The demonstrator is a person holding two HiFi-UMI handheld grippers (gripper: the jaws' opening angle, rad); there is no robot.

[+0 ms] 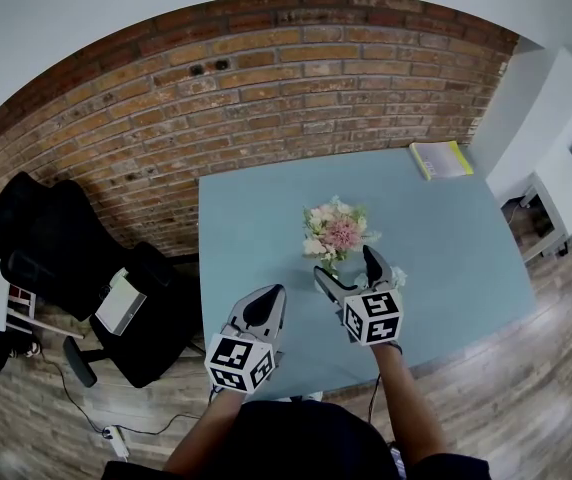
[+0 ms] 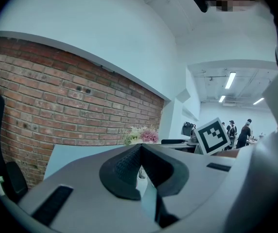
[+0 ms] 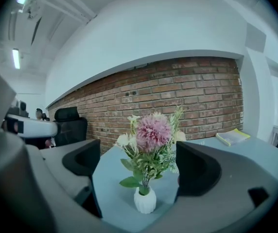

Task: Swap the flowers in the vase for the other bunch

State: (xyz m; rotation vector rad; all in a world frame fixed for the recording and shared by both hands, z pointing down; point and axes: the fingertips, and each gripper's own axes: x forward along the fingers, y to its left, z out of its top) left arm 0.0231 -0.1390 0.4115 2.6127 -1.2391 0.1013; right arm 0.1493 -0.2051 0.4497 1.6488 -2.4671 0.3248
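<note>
Desk (image 1: 228, 230): flat, smooth, matte blue-grey top.
L tongs (image 1: 269, 298): clenched, pads tip-to-tip, nothing between; hangs over the near desk edge.
Flowers (image 3: 151, 132): in the vase, mid-desk. One pink pompom head, small cream blooms, green leaves; stems bunched thin at the vase mouth. Prob. artificial, stiff.
Vase (image 3: 145, 199): small, white, ribbed, bulbous. Looks light; may lift or tip w/ the stems.
Long axis: stems upright, so extraction dir. is likely straight up.
Bearing, L tongs: flowers at approx. 1 o'clock, well ahead.
Bearing, R tongs: flowers at 12 o'clock, near.
R tongs (image 1: 344, 262): released, jaws wide apart; flowers + vase framed between the jaws in the right gripper view, ahead of the pads, no contact.
Nearer unit: R; aligned for a grip on the stems above the vase mouth.
Book (image 1: 441, 159): yellow-green cover, thin, lying flat at far R desk corner, approx. 1 o'clock from vase, well apart.
Other bunch: not made out in any view.
</note>
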